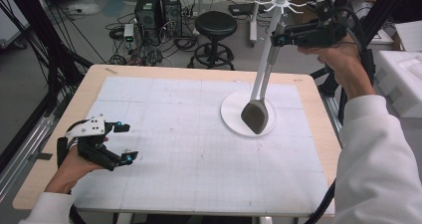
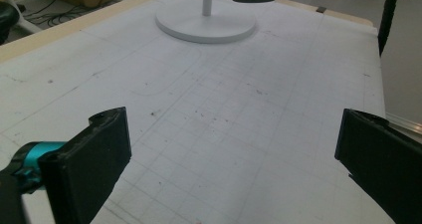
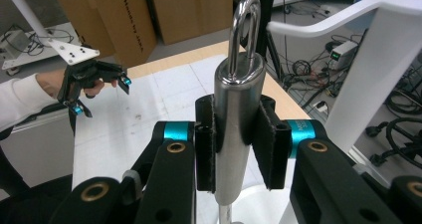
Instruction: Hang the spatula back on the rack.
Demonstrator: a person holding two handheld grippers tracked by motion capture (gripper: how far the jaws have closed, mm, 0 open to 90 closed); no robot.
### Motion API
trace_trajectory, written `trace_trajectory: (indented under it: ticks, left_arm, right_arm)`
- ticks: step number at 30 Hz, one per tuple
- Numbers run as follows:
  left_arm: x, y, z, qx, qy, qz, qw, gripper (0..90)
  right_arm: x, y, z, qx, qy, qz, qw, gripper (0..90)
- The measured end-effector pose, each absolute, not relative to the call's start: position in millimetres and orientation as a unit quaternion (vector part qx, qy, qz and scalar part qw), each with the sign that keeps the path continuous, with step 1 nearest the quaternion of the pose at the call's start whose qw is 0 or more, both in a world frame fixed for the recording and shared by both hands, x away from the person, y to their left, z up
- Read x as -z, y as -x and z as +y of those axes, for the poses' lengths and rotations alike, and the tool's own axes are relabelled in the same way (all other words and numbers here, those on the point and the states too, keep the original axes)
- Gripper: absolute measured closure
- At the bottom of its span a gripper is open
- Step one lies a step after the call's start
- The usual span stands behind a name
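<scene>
- The right gripper is clamped on the metal handle of a spatula, up high over the table's far right side.
- In the right gripper view the handle stands upright between the two pads, with its hanging loop at the top.
- The spatula's dark head hangs down, just over the round white base of the rack.
- The rack's white hooks stick out at the top of the pole, close to the loop.
- The step in hand looks like hanging the spatula on the rack.
- Next, the loop must slide over one hook. That calls for a small, careful lift and a steady hand, so the rack does not get bumped.
- The left gripper rests low over the mat at the near left, with its jaws apart and nothing in them.
</scene>
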State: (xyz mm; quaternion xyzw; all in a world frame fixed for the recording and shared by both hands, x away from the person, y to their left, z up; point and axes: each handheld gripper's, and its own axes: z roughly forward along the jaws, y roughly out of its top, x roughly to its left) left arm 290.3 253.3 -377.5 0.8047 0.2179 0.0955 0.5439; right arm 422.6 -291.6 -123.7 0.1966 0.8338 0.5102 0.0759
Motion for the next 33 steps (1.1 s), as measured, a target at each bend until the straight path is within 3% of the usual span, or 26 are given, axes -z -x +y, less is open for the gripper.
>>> trace_trajectory:
  ticks: [25, 33]
  left_arm:
    - [378.0, -290.8, 254.7, -0.097, -0.803, 0.225, 0.543, 1.7]
    - [378.3, -292.8, 254.7, -0.096, -0.801, 0.228, 0.545, 1.7]
  right_arm:
    - [136.2, -438.9, -290.4, -0.517, -0.22, 0.823, 0.084, 72.6]
    - [161.4, -417.7, -301.1, -0.515, -0.255, 0.81, 0.115, 60.0]
